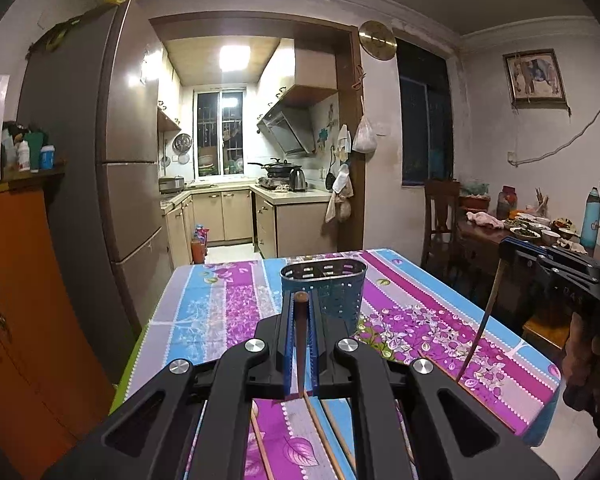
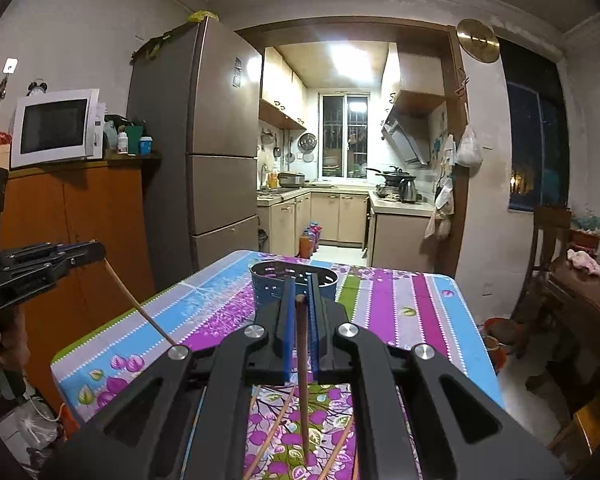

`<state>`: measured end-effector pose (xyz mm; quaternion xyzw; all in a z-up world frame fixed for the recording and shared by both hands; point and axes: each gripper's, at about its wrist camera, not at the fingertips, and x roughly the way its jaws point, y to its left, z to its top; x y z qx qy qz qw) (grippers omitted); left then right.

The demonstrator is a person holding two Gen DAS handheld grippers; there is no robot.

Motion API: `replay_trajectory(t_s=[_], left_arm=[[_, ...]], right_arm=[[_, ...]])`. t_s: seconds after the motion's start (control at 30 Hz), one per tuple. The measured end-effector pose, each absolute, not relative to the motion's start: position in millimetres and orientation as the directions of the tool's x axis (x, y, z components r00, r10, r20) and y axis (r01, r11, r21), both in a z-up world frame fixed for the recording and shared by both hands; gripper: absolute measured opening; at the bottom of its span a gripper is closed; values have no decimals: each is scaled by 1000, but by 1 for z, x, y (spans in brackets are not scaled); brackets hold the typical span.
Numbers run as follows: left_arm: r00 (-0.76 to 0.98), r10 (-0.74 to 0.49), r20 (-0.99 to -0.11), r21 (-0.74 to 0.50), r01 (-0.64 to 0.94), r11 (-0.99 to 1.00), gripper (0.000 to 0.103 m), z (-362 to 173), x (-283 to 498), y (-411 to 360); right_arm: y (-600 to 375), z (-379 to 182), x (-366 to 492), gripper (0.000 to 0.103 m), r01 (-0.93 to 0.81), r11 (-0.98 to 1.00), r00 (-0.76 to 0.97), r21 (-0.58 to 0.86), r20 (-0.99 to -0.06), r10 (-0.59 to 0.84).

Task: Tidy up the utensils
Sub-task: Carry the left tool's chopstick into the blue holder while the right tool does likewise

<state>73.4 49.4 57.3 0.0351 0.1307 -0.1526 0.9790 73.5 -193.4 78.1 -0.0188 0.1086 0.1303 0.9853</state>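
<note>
The loose wooden chopsticks point(image 1: 320, 432) on the floral tablecloth run off the frame at six o'clock, partly hidden by black gripper arms. The perforated blue metal utensil holder point(image 2: 268, 286) has its front hidden behind the right gripper point(image 2: 300, 300).

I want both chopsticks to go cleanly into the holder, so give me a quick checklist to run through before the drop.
1. Left gripper shut on its chopstick: ok.
2. Right gripper shut on its chopstick: ok.
3. Blue holder upright on the tablecloth, mouth open: ok.
4. Both chopsticks lifted clear of the table, tips hanging down: ok.
5. Tips lined up over the holder mouth: not ok, both grippers sit short of it.
6. Loose chopsticks left on the table: not ok, several remain.
</note>
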Motion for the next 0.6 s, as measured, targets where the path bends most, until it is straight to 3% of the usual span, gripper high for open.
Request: replay_trajectory(t_s=[0.37,0.6], left_arm=[[916,-251,-314,64,285,957,8,60,90,42],[906,-309,-288,50,337,940,8,93,131,30]], right_arm=[[-197,90,83,5,-304,951,921,51,-239,307],[-192,117,115,5,-320,947,923,28,-217,318]])
